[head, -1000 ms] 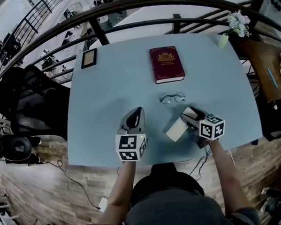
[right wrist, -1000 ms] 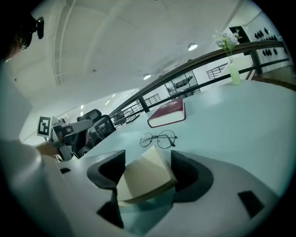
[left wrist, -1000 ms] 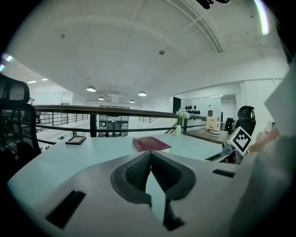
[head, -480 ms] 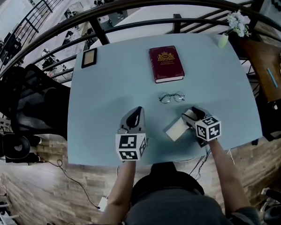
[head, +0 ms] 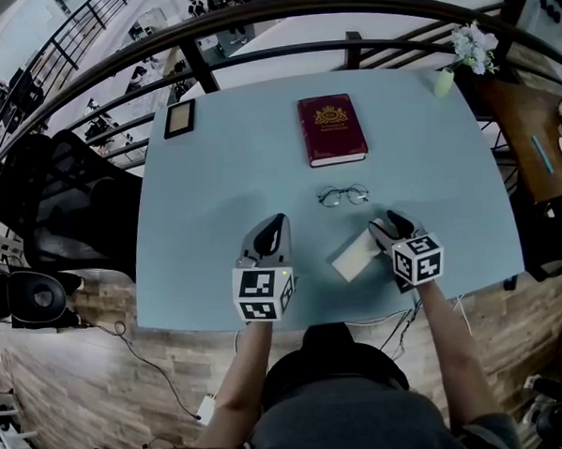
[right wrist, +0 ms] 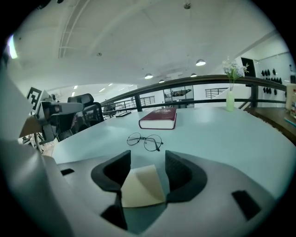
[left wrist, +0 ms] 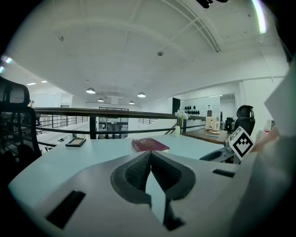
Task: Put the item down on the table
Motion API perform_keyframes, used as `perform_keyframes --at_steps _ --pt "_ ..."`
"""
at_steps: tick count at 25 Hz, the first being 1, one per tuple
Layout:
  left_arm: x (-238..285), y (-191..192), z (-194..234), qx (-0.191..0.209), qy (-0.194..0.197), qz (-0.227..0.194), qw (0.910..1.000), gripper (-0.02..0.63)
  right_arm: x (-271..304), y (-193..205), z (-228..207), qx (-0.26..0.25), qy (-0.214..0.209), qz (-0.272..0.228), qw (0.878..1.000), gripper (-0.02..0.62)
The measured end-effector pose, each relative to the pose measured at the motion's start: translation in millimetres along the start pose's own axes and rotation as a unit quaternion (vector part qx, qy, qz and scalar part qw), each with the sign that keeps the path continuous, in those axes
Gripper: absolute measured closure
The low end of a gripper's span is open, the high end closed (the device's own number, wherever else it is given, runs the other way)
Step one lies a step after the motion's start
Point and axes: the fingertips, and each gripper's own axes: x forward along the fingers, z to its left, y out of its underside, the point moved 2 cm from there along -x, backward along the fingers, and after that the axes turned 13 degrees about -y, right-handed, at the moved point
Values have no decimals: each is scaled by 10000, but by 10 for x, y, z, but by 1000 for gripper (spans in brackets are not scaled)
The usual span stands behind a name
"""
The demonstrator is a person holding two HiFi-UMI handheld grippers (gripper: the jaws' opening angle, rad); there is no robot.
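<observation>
Presently, right gripper (right wrist: 147, 163): spread but closing round the cream box (head: 354, 256), with no firm press on it visible yet.
Left gripper (left wrist: 150, 159): pressed together, pinching nothing, parked low at 7 o'clock of the table (head: 213, 175).
Cream box: apparently resting on the tabletop at 5 o'clock, lying askew between the right pads.
Spectacles (head: 344, 196): at 12 o'clock from the box, near it but apart.
Red book (head: 332, 128): further out at 12 o'clock, well apart from both grippers.
Picture frame (head: 179, 117): at 10 o'clock, by the far corner.
Vase of flowers (head: 447, 79): at 1 o'clock, by the other far corner.
Stage, as a guess: box seemingly down already. Closing does not suit a release, so perhaps a re-grip or a small adjustment.
Risk one: a pinch on a skewed box, likely to twist it or squirt it out sideways.
Risk two: a shove forward into the spectacles, from any push along the tabletop during closing.
Risk three: a drag toward the near edge at 6 o'clock, from a pull-back with the pads on the box.
</observation>
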Motion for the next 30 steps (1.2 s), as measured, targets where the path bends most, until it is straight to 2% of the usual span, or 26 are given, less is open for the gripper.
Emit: perform_keyframes --at_steps 9,15,18,26,30 --pt "-38 -2 -75 45 95 -37 9999 600 -329 -422 132 -177 429 -769 9960 430" --pt "-69 -24 -122 76 164 -96 9998 600 -596 -690 331 -151 500 -1340 9896 474" --pt "-101 -50 -151 89 196 -124 9997 600 -770 -822 433 -161 549 -1588 9857 517" --pt "-168 -102 -194 134 271 -228 9993 600 -1111 -967 583 -316 841 -1943 9768 591" --pt "-209 -129 -185 148 289 -282 9991 600 -1213 -1010 669 -403 920 -2072 9731 592"
